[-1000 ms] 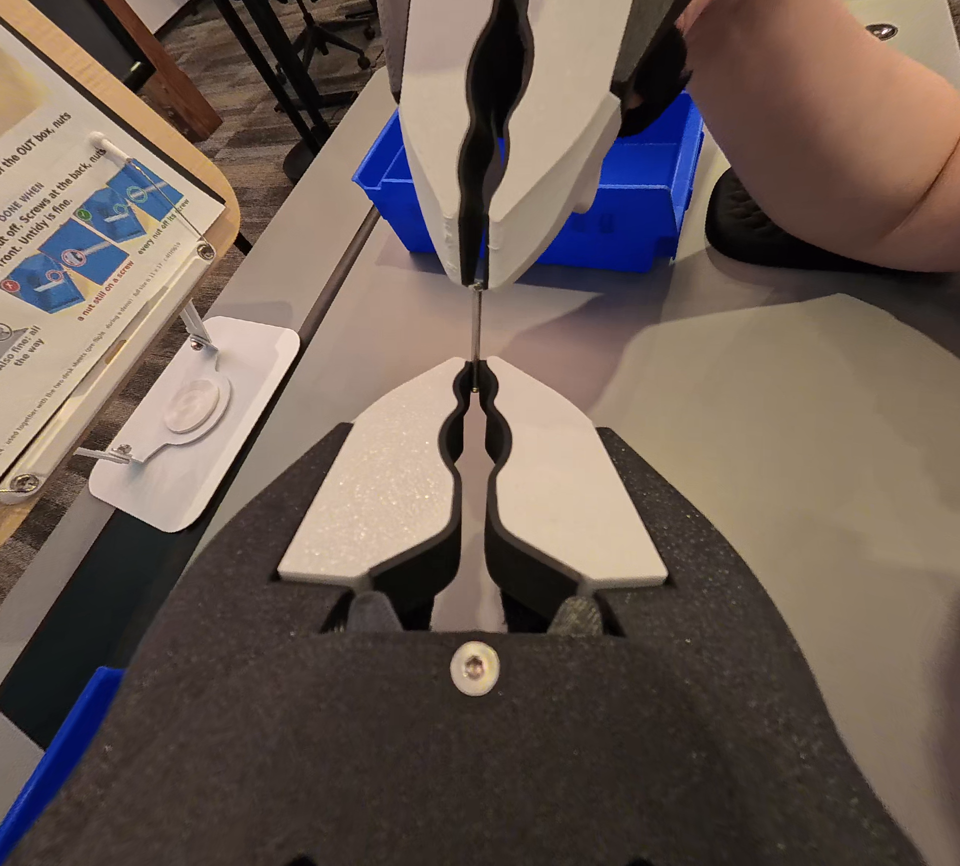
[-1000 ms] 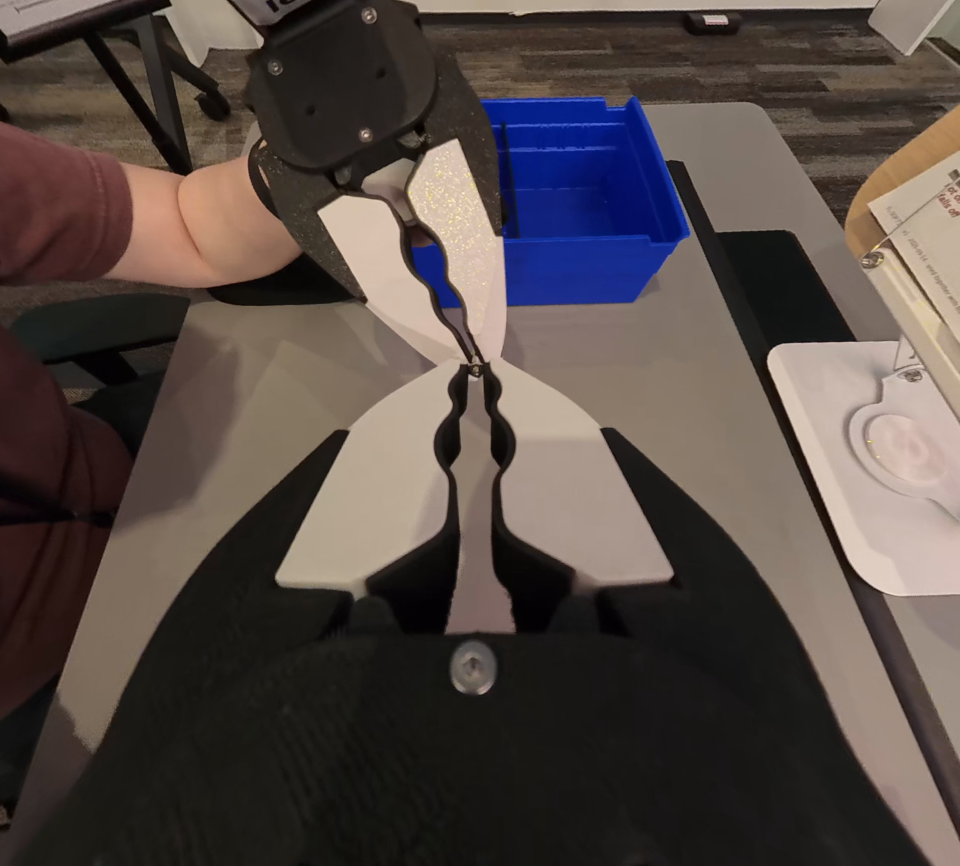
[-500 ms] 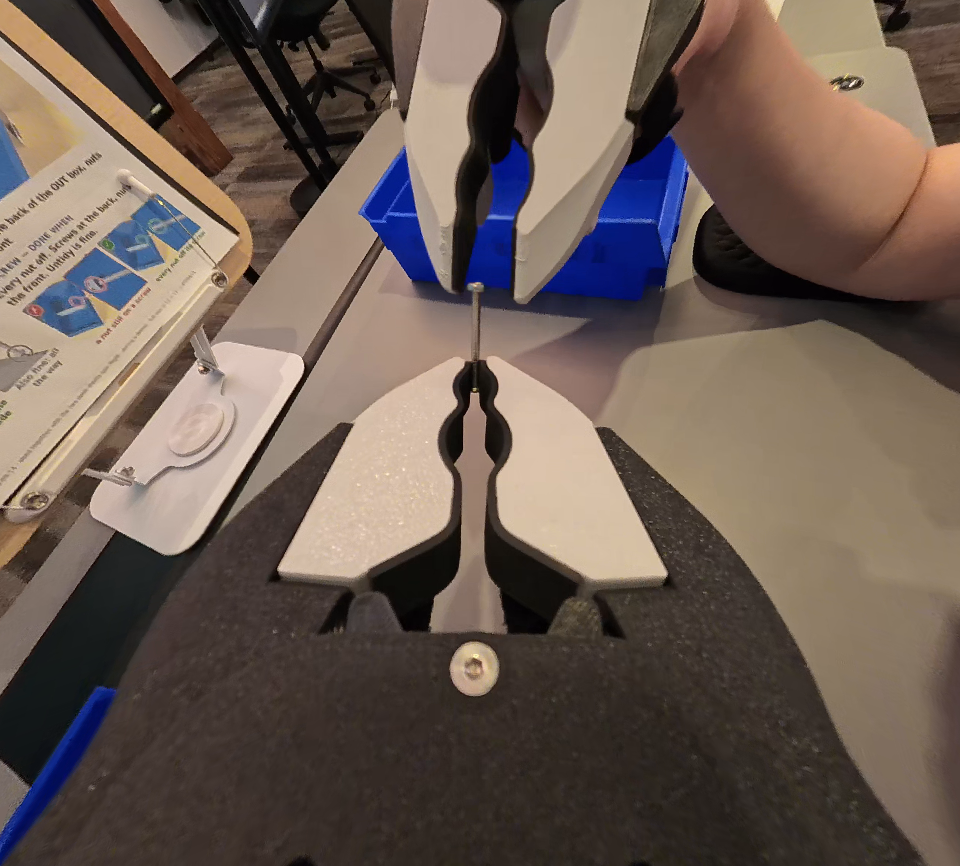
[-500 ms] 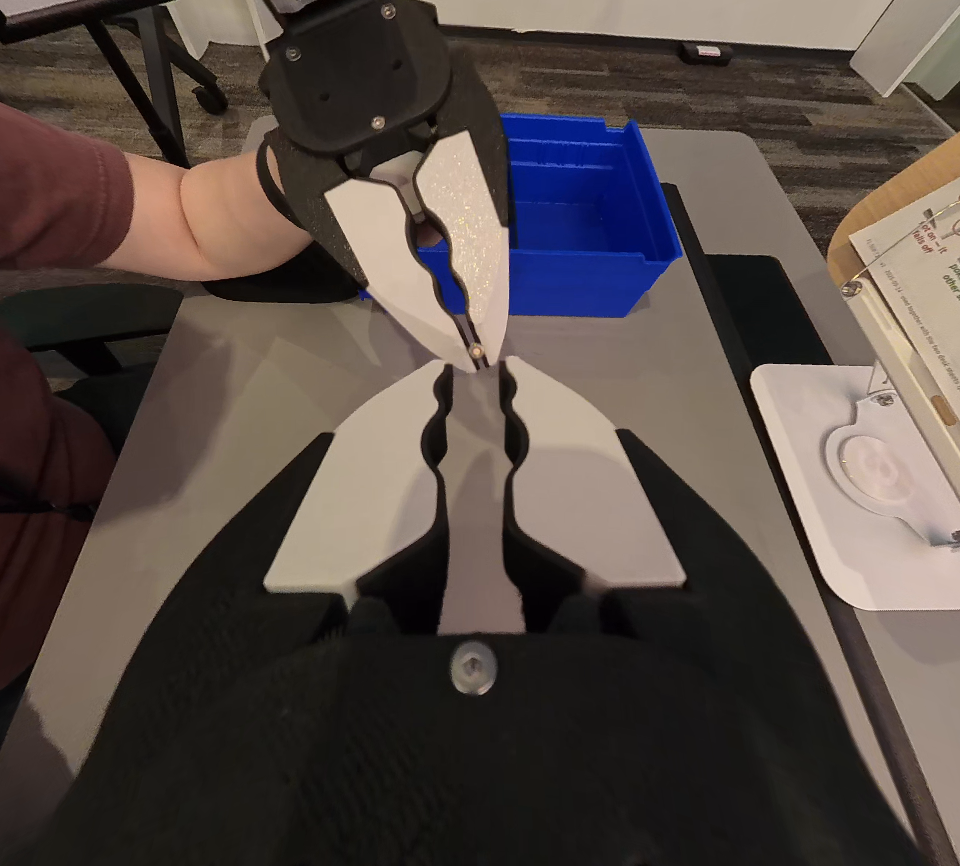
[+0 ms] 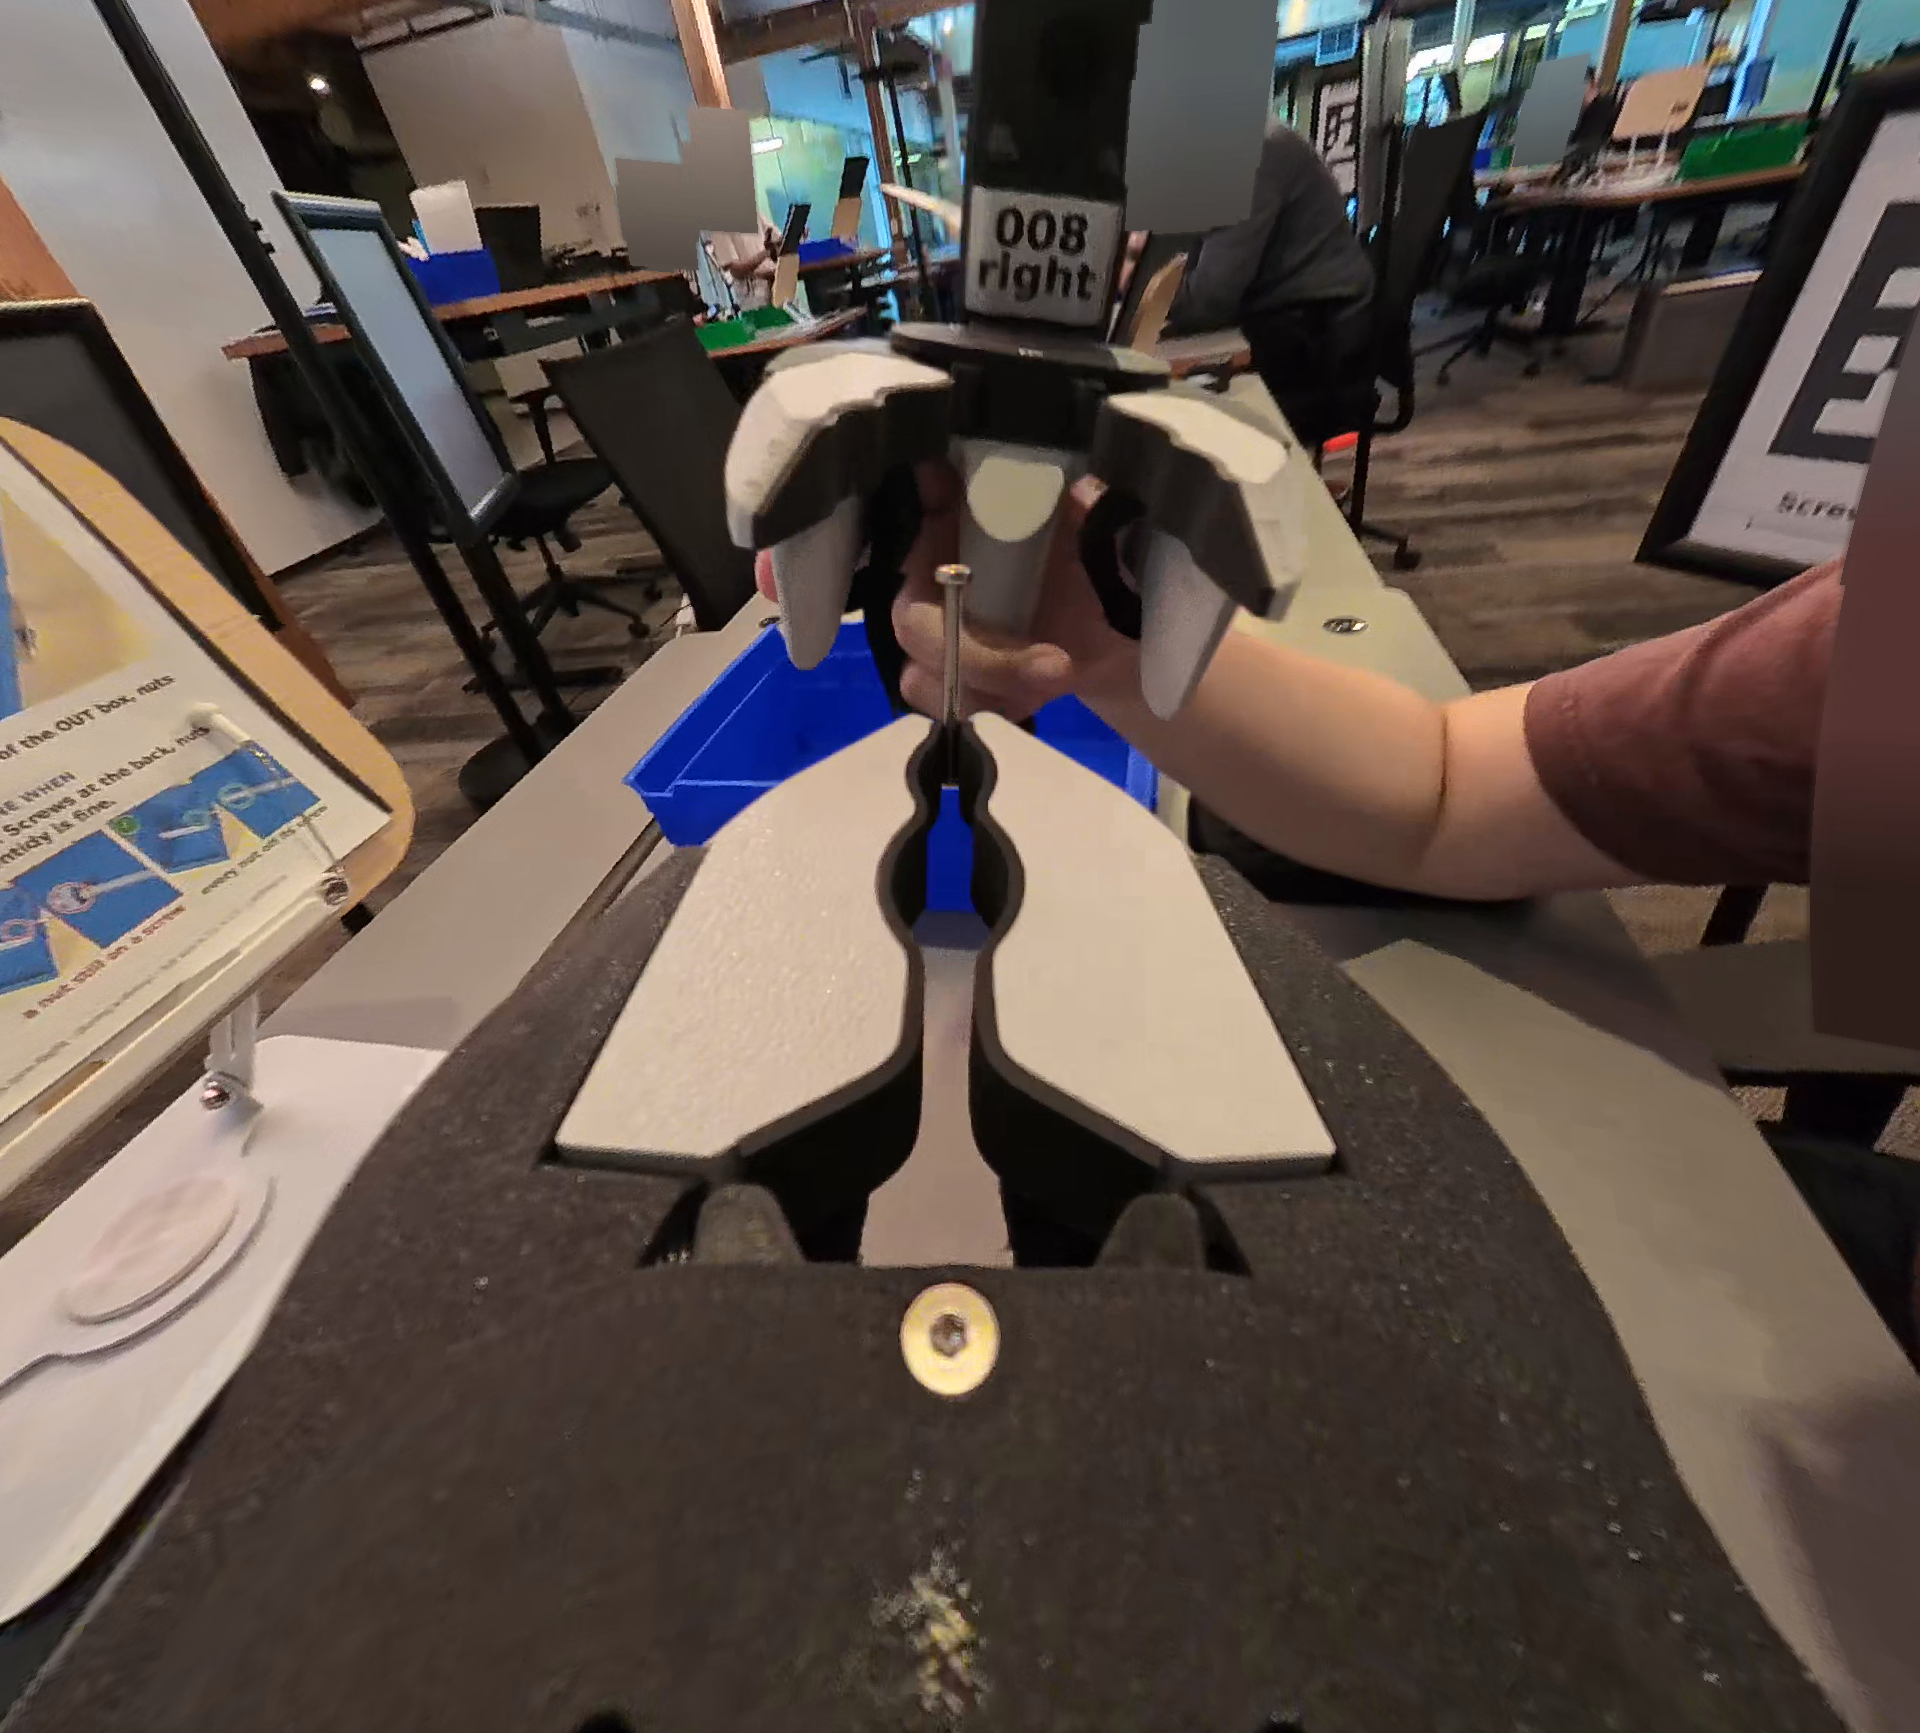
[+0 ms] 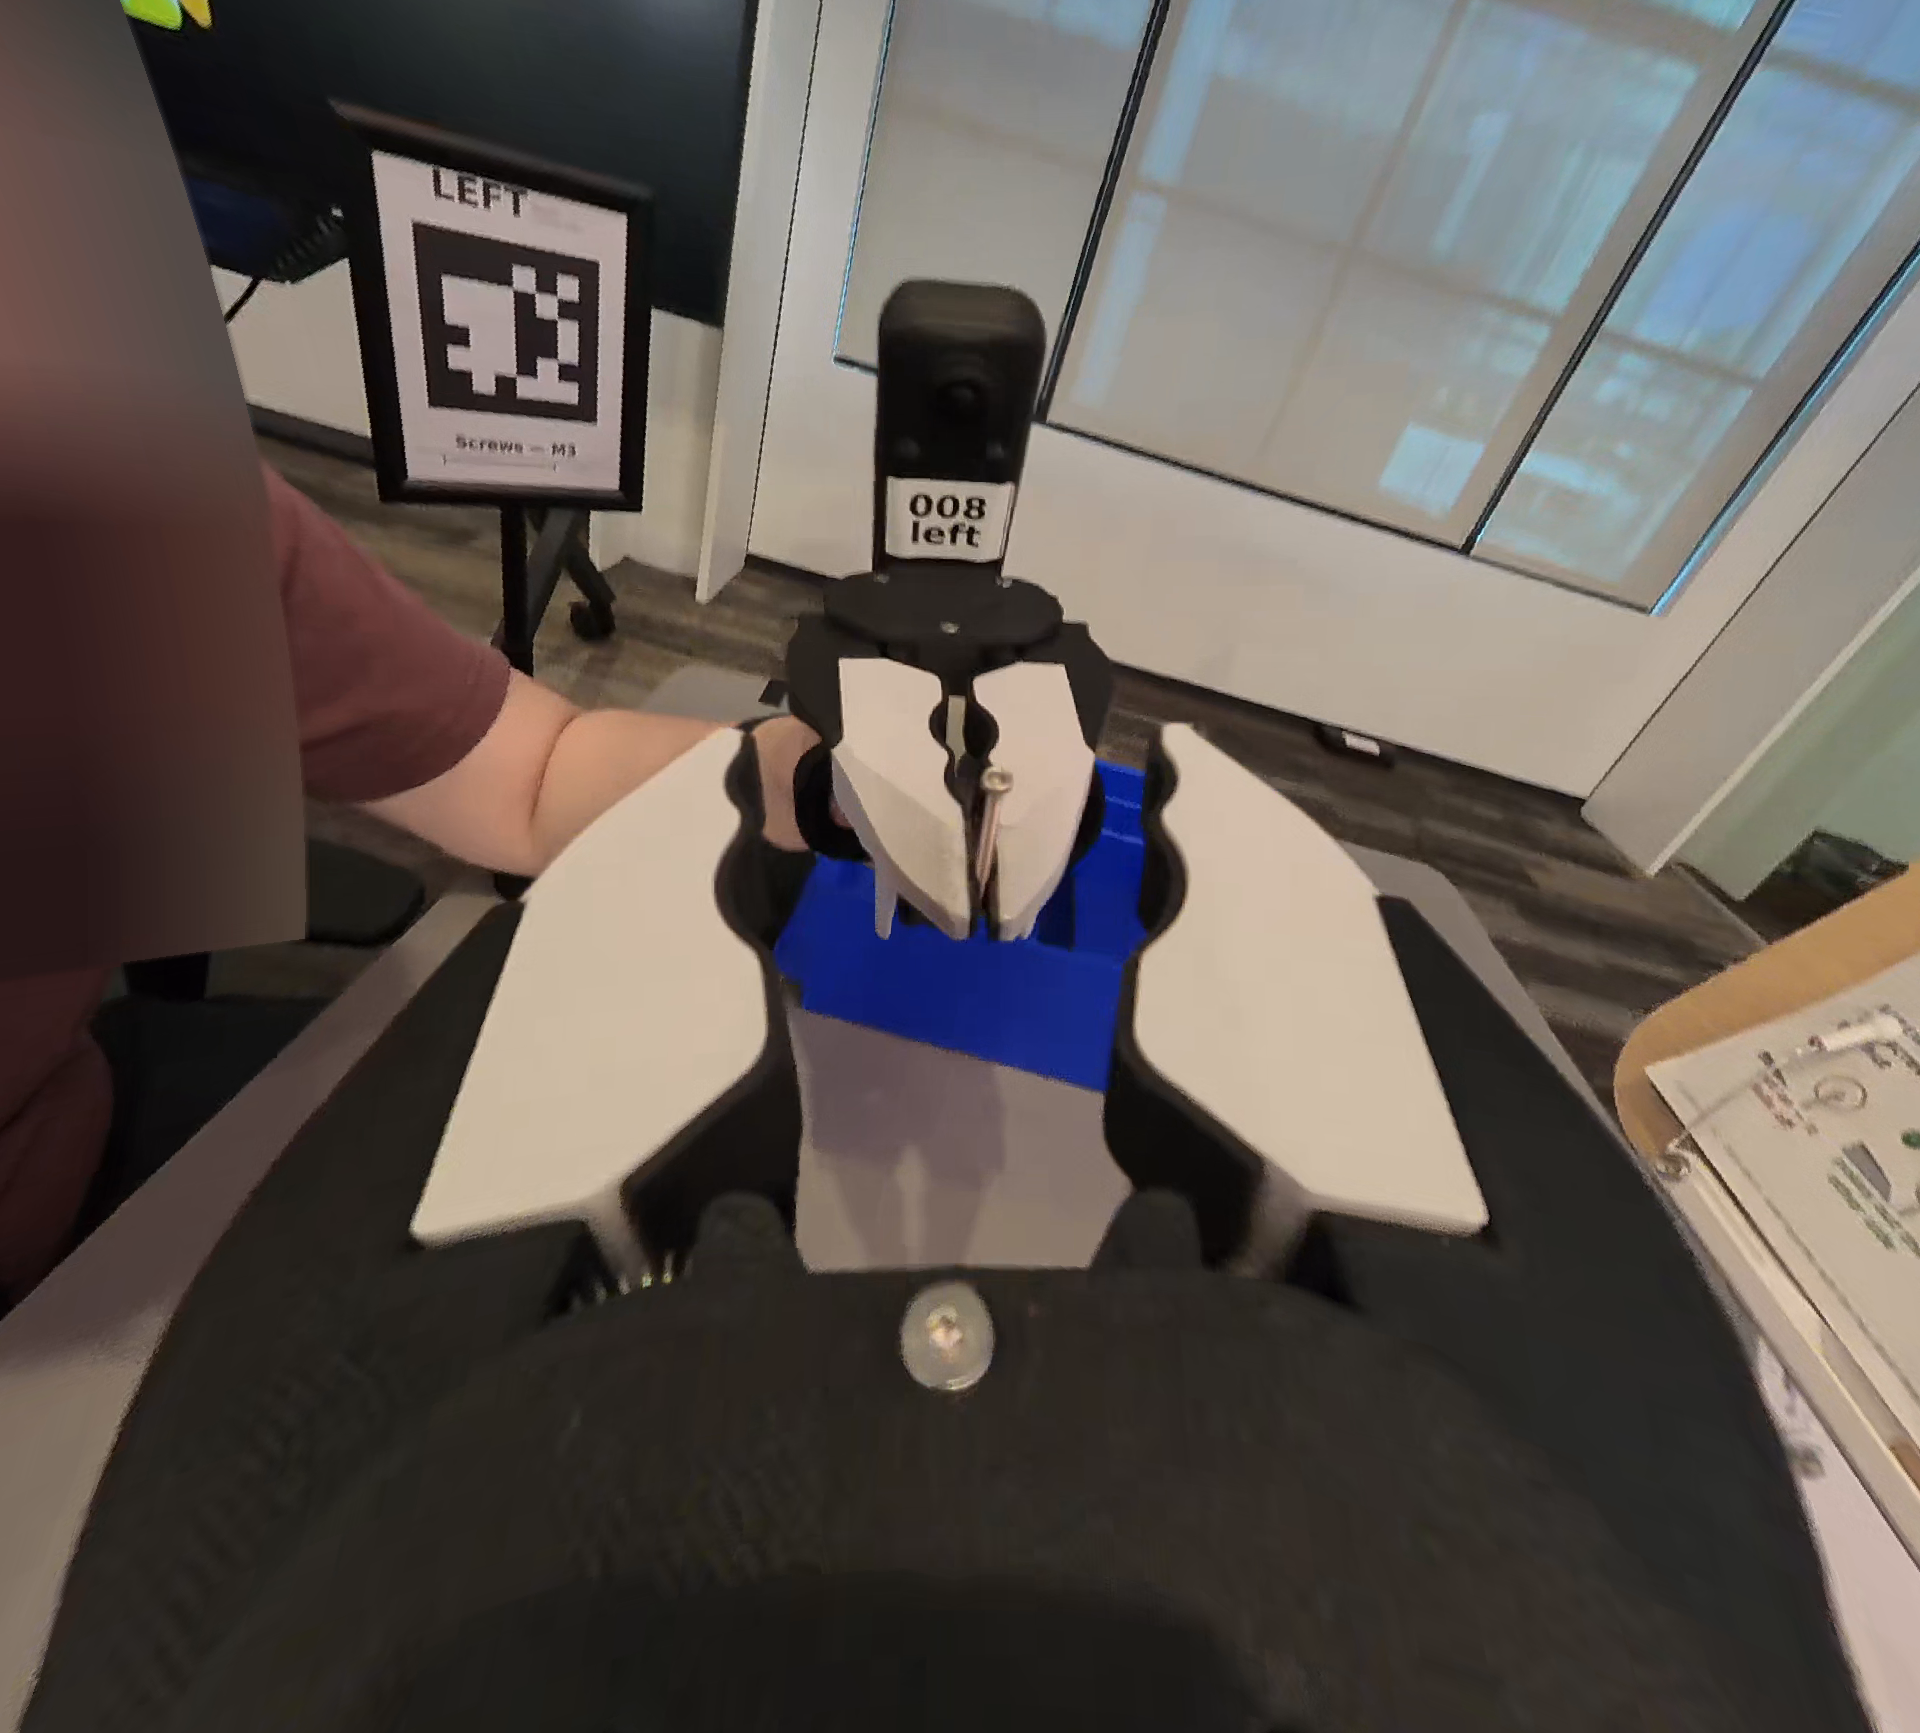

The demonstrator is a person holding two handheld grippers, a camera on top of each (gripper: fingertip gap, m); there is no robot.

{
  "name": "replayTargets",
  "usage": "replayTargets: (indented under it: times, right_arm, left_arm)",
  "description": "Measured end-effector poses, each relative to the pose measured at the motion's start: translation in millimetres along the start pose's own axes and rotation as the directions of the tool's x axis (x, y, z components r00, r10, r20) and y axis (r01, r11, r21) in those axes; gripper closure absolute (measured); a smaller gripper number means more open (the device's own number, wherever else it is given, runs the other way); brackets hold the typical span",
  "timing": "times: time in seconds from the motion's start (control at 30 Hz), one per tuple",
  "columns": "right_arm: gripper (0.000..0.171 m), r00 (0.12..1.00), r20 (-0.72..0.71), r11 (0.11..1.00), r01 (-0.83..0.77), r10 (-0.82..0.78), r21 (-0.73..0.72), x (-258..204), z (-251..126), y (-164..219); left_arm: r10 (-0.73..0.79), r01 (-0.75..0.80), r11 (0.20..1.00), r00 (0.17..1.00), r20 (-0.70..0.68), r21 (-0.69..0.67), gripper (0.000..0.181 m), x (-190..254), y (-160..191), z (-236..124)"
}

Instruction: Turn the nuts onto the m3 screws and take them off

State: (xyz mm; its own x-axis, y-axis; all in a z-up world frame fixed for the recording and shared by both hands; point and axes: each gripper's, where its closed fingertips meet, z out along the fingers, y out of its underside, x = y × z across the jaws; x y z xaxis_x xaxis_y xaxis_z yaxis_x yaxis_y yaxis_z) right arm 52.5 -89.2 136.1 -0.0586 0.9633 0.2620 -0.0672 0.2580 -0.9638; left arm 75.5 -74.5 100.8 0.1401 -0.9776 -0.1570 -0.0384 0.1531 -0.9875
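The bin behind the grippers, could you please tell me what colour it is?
The bin is bright blue; the right wrist view shows it best.

I see a white printed label (image 5: 1042,255) on the right gripper (image 5: 987,665) mount, a matching label (image 6: 945,520) on the left gripper (image 6: 977,920), a lettered framed marker sign (image 6: 509,333) on its stand, a printed instruction sheet (image 5: 135,852) on a wooden board (image 5: 379,836), wording not reproduced

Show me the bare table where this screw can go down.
Bare grey table lies on the near side of the blue bin. A wider patch runs right of the left gripper, near the forearm. The left edge is crowded by the white stand base and instruction board.
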Motion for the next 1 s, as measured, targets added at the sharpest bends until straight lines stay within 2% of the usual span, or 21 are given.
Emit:
replayTargets:
  times: [0.17, 0.57, 1.0]
  right_arm:
    - [0.090, 1.000, 0.001, 0.999, -0.015, 0.015, 0.048, -6, 13, -2]
    - [0.089, 1.000, 0.031, 1.000, 0.002, -0.003, 0.020, -16, 23, 5]
    - [0.086, 0.999, -0.010, 0.999, 0.042, -0.042, -0.016, -9, 20, 9]
  left_arm:
    - [-0.061, 0.062, 0.996, 0.998, -0.025, 0.061, 0.179, -1, -6, -2]
    - [-0.078, 0.078, 0.994, 0.997, -0.004, 0.070, 0.179, -7, -6, -4]
    - [-0.091, 0.088, 0.994, 0.995, 0.037, 0.070, 0.179, -17, -8, -11]
